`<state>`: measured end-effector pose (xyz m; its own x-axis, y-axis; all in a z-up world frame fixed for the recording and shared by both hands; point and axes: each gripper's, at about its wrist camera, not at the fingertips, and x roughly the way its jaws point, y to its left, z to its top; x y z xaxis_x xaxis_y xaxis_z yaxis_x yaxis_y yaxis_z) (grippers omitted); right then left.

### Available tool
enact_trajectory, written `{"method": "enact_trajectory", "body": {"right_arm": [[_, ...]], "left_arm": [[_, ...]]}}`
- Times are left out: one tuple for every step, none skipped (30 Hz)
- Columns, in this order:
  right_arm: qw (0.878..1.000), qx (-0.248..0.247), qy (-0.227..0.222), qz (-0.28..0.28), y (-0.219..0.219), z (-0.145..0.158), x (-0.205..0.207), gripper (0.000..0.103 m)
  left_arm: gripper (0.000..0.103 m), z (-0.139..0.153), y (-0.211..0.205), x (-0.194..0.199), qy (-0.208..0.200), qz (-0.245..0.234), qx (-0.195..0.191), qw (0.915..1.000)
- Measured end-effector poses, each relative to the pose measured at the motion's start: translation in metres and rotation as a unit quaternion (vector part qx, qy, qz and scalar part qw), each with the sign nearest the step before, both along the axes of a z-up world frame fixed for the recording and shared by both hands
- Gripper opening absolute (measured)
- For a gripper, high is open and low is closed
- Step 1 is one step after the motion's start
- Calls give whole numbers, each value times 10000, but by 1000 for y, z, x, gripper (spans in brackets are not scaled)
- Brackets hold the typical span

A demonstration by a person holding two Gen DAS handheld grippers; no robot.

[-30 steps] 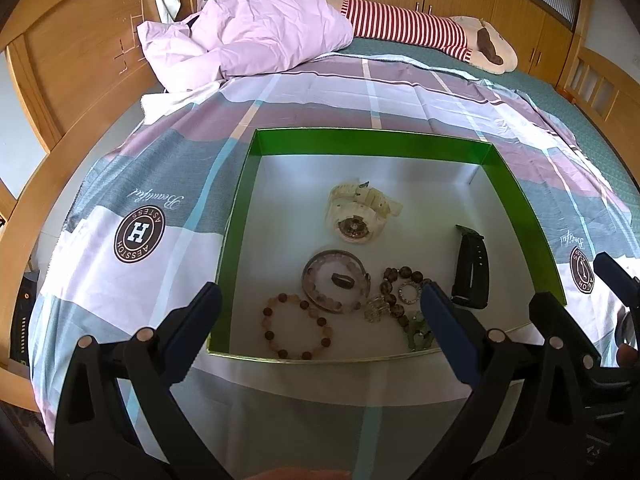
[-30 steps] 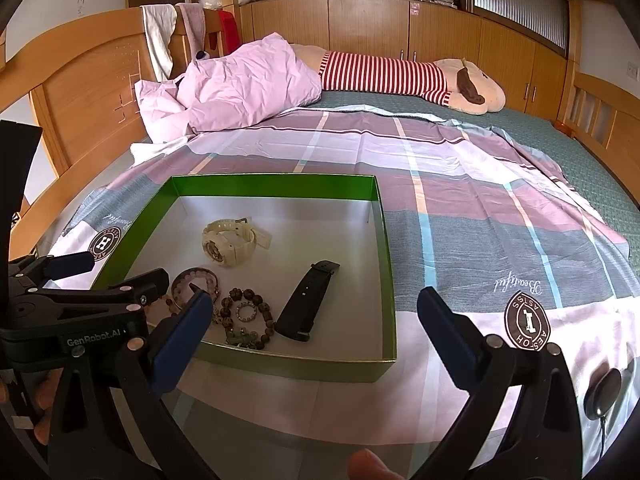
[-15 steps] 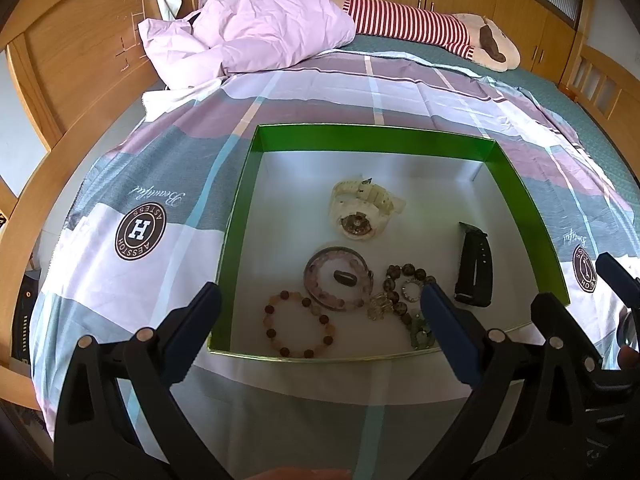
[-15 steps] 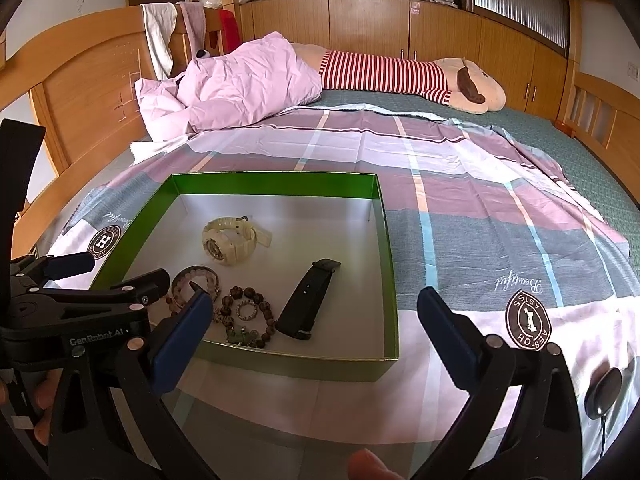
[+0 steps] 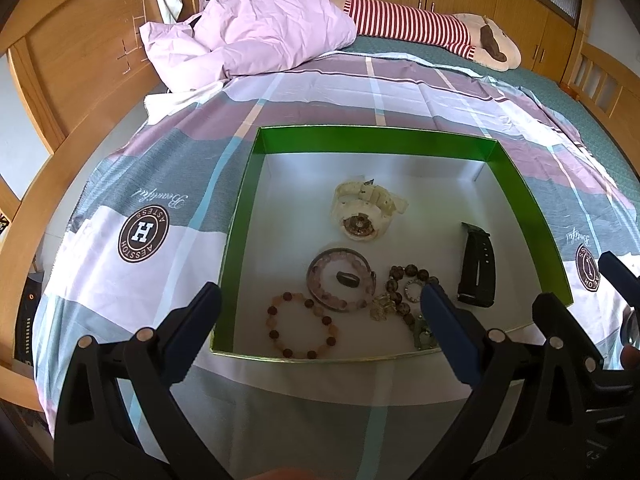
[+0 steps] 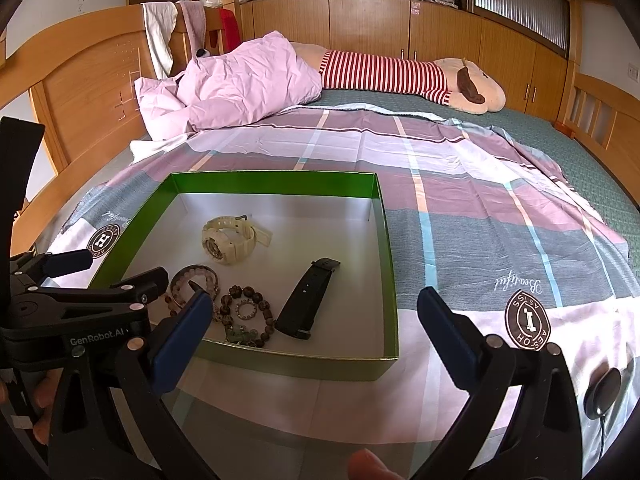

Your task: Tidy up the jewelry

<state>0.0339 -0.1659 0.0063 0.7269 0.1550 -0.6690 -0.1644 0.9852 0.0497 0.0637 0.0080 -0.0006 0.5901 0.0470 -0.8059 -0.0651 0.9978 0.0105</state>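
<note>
A shallow green box (image 5: 372, 138) (image 6: 390, 280) with a white floor lies on the bed. Inside it are a cream watch (image 5: 362, 214) (image 6: 228, 240), a black band (image 5: 476, 266) (image 6: 308, 300), a pink bead bracelet inside a metal bangle (image 5: 340, 280) (image 6: 194, 280), an orange and brown bead bracelet (image 5: 302, 330), and a dark bead bracelet with small charms (image 5: 408, 292) (image 6: 248, 312). My left gripper (image 5: 320, 332) hovers open over the box's near edge. My right gripper (image 6: 312, 332) stands open over the box's near right corner. Neither holds anything.
A plaid bedsheet (image 6: 460, 200) covers the bed. A pink pillow (image 5: 248, 44) and a striped plush toy (image 6: 400, 76) lie at the far end. A wooden headboard (image 5: 72, 56) rises on the left. A dark round object with a cord (image 6: 604, 392) sits at the right edge.
Both grippers have drifted slightly; the box sits a little lower and further in both views. Nothing was grasped or released.
</note>
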Motion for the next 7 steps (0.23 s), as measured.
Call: {"method": "enact_trajectory", "body": {"right_arm": [[10000, 6, 1, 4, 0, 0, 0, 100], [10000, 15, 6, 5, 0, 0, 0, 100], [10000, 17, 7, 9, 0, 0, 0, 100], [10000, -7, -10, 5, 0, 0, 0, 100], [10000, -32, -45, -9, -2, 1, -1, 100], [9999, -41, -99, -53, -7, 4, -2, 100], [9996, -30, -179, -197, -18, 8, -4, 100]], "left_arm": [[99, -1, 0, 0, 21, -6, -27, 10000], [99, -1, 1, 1, 43, -10, -55, 10000], [99, -1, 1, 1, 61, -16, -76, 10000], [99, -1, 1, 1, 82, -29, -101, 9999], [99, -1, 1, 1, 111, -68, -129, 9998], [99, -1, 0, 0, 138, -90, -132, 9998], [99, 0, 0, -3, 157, -90, -120, 9998]]}}
